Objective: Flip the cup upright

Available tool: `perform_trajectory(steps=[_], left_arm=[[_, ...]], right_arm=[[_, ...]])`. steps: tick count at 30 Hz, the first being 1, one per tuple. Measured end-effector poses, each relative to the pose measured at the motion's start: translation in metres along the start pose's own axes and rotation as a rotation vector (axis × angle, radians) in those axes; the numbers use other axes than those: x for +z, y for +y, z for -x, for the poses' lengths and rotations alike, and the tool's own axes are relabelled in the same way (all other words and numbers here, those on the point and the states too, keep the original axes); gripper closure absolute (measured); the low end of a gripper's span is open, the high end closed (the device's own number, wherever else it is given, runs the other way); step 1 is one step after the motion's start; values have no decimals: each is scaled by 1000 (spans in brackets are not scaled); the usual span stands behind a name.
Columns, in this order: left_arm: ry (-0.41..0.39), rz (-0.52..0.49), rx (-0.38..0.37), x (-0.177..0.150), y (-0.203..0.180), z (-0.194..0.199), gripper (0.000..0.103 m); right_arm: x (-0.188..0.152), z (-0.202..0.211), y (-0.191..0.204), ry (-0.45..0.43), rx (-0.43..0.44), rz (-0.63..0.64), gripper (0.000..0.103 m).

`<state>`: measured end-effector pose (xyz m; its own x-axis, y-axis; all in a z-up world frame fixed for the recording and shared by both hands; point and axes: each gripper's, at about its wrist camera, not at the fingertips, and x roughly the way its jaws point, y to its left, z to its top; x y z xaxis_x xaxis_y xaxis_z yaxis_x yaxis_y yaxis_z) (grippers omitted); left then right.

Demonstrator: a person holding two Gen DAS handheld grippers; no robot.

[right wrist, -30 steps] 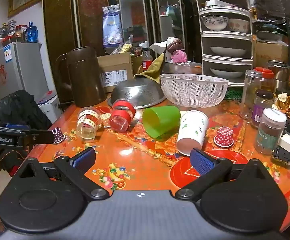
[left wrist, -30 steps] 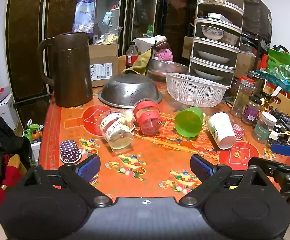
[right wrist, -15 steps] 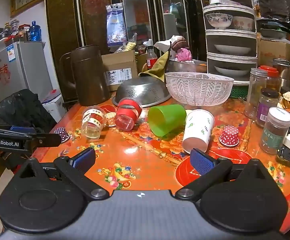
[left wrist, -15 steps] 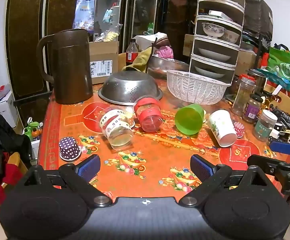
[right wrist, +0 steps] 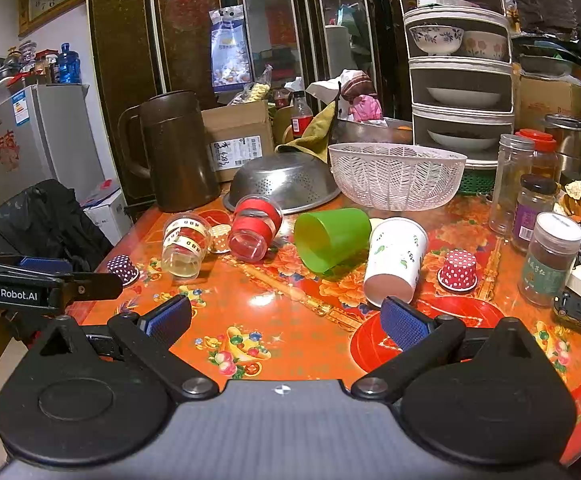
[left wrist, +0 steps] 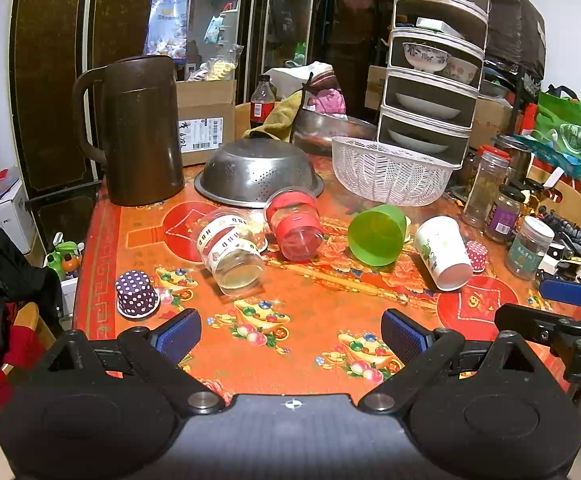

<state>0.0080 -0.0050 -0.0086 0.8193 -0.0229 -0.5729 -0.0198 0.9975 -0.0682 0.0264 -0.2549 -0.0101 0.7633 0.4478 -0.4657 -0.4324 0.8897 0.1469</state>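
On the cluttered table [right wrist: 290, 344], four cups lie tipped ahead of both wide-apart, empty claws. The right claw [right wrist: 286, 322] does best closing across the white cup [right wrist: 395, 264] just ahead, then rotating it.

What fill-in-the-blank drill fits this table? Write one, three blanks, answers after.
1. The green cup lies on its ____.
2. The metal colander sits ____ down behind the red-banded jar.
3. Both the left gripper and the right gripper are ____ and hold nothing.

Answers: side; upside; open
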Motion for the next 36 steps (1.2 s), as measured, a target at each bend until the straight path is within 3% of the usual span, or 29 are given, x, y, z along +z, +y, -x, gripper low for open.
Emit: perform_trajectory(steps=[36], left_arm=[[3,6,-4,-1,-2,-2,5]], right_arm=[[1,3,-5,1,-11,-11,1]])
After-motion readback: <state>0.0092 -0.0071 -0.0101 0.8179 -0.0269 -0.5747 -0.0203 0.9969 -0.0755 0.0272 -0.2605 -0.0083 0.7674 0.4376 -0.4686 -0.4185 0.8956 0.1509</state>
